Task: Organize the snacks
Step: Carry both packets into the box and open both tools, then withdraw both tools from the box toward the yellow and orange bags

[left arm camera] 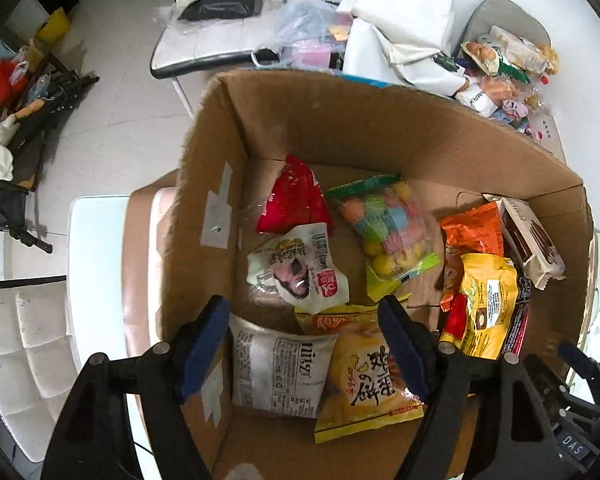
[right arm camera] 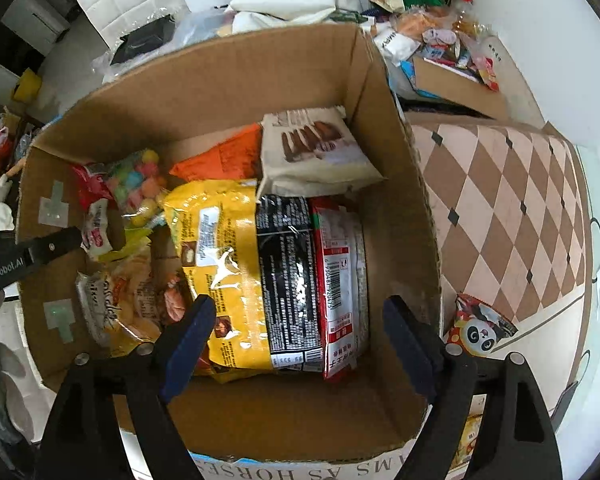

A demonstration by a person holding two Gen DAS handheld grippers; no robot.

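An open cardboard box (left arm camera: pixel 340 120) holds several snack packets. My left gripper (left arm camera: pixel 304 348) hangs open over its near left corner, blue pads apart above a white packet (left arm camera: pixel 276 372) and a yellow biscuit packet (left arm camera: pixel 368 384), touching neither. Farther in lie a red packet (left arm camera: pixel 292 200) and a pastel candy bag (left arm camera: pixel 388 224). My right gripper (right arm camera: pixel 298 344) stands open over the right half of the box (right arm camera: pixel 220 80). Below it lie a yellow bag (right arm camera: pixel 220 264) and a black-and-red noodle packet (right arm camera: pixel 312 272), with a beige chocolate-biscuit packet (right arm camera: pixel 316 152) behind.
A heap of loose snacks (right arm camera: pixel 432 12) and a smaller cardboard box (right arm camera: pixel 456 84) lie beyond the box on the right. A panda packet (right arm camera: pixel 480 328) rests on the checked cloth (right arm camera: pixel 500 200) beside the box. A white chair (left arm camera: pixel 220 40) stands behind.
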